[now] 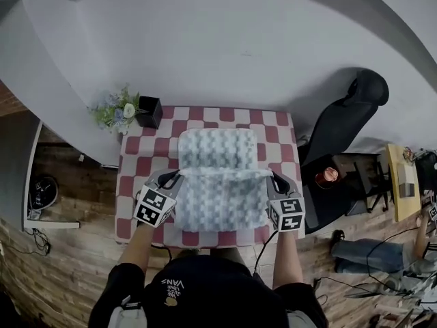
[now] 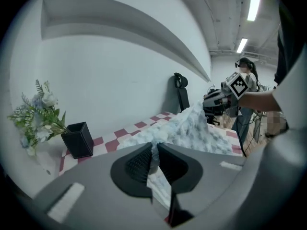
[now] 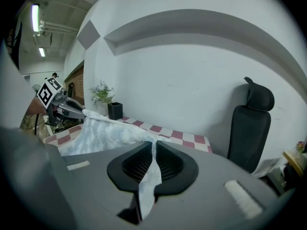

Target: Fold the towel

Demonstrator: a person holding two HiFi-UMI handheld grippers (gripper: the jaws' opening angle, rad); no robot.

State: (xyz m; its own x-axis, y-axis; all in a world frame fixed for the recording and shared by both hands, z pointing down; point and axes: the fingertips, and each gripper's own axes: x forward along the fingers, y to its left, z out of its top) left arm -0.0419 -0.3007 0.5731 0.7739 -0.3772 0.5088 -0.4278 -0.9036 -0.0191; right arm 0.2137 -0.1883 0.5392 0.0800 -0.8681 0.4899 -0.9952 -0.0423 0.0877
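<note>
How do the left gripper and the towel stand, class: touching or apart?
Touching. The left gripper view shows the left gripper shut on a corner of the towel.

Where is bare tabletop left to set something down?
Far strip of the table beyond the towel, right of the black pot; left strip between that pot and the left tongs. Crowded: both towel sides, where left tongs and right tongs grip it.

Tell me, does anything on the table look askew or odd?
Nothing stands out. The towel lies straight on the table, the left gripper and the right gripper each pinch one side, and the flower pot stands upright.
</note>
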